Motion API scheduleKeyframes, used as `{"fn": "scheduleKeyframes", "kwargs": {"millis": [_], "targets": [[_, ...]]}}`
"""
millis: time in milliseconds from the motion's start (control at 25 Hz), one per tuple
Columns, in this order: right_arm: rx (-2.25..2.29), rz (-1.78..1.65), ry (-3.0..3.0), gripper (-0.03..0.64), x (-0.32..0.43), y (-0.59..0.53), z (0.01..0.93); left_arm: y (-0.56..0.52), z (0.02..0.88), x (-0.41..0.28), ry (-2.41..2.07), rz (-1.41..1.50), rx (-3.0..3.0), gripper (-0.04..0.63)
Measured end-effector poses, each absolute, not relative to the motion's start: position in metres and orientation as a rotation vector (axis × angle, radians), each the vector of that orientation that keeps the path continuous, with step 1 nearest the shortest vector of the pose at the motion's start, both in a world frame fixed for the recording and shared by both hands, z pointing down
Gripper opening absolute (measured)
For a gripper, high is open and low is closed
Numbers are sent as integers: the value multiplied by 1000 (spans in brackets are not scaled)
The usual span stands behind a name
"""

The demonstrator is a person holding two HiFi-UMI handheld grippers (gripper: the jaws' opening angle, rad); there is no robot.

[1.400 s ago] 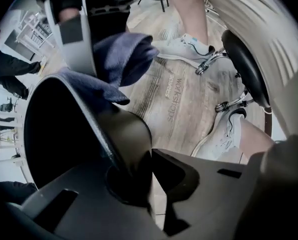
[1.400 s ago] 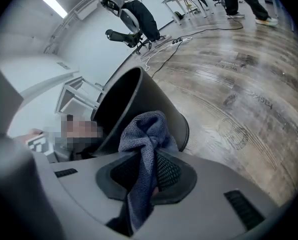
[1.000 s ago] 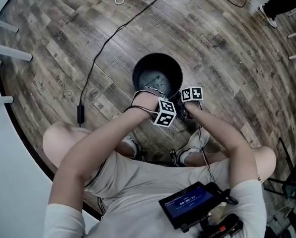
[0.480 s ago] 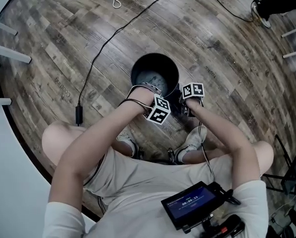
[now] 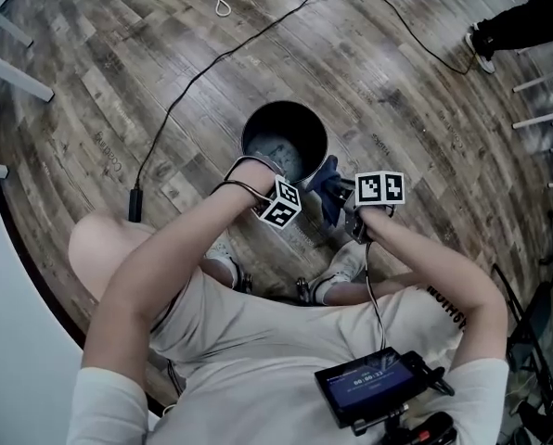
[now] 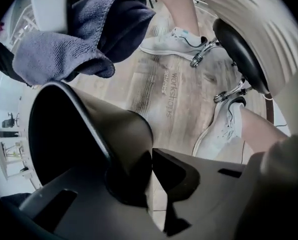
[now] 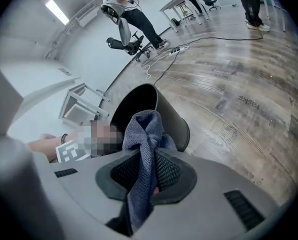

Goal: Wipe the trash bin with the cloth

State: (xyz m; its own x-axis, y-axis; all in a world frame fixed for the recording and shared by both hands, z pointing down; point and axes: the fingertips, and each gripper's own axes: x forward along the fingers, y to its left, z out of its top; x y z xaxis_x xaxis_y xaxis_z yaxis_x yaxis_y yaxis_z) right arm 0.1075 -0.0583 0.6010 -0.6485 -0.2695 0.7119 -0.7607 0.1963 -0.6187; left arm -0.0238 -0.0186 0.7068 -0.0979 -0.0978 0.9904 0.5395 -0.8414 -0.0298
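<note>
Bin point(image 5: 284, 142), head view: left hand-held gripper point(image 5: 275, 178) at near rim; right hand-held gripper point(image 5: 340, 200) beside it, with cloth point(image 5: 327, 185). Left gripper view: jaws, just closed, clamp bin wall. Right gripper view: jaws pinch cloth, bin beyond.

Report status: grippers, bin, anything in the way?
Copy: left hand-held gripper jaws just closed, clamped on trash bin rim; right hand-held gripper shut on cloth, held beside bin; cable on floor, apart from bin.
</note>
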Motion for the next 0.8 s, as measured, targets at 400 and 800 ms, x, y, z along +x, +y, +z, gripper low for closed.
{"fn": "scheduleKeyframes", "kwargs": {"millis": [400,800], "targets": [[914,1428,-1946,61,96,-74,689,-14,706,-8,-454,-2039,-1804,38],[971,1428,-1838,61,111,-71,827,-9,702,41,-351,-2022,-2150,48]]}}
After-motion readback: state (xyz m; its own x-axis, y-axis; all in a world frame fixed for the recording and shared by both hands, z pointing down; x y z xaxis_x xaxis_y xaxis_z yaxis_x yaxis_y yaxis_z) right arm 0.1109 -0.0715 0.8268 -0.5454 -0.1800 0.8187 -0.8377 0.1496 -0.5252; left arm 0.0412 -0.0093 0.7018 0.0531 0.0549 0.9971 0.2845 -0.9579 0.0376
